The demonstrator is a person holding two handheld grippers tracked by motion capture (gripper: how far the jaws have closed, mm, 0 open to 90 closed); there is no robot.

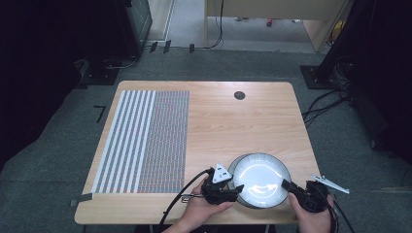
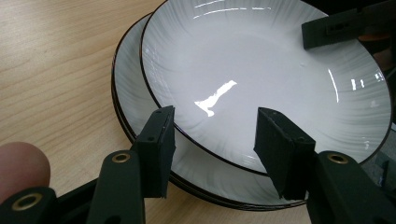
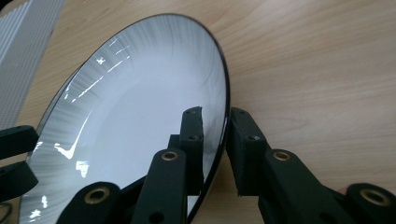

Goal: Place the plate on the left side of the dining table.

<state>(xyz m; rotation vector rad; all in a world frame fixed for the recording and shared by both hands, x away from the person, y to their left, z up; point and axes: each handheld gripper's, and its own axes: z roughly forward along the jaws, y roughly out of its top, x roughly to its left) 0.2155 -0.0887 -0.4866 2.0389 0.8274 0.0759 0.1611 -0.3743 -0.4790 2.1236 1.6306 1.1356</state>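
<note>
Right gripper (image 3: 215, 140) loosely straddles the top plate's (image 3: 140, 116) rim, left gripper (image 2: 212, 140) gapes beside it; the plate may slip onto the lower plate (image 2: 126, 93)

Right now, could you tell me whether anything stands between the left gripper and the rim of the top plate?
Nothing visible does. The left gripper has its jaws open astride the near rim of the top plate, which sits on a second plate. The right gripper straddles the opposite rim, well away from the left one.
</note>
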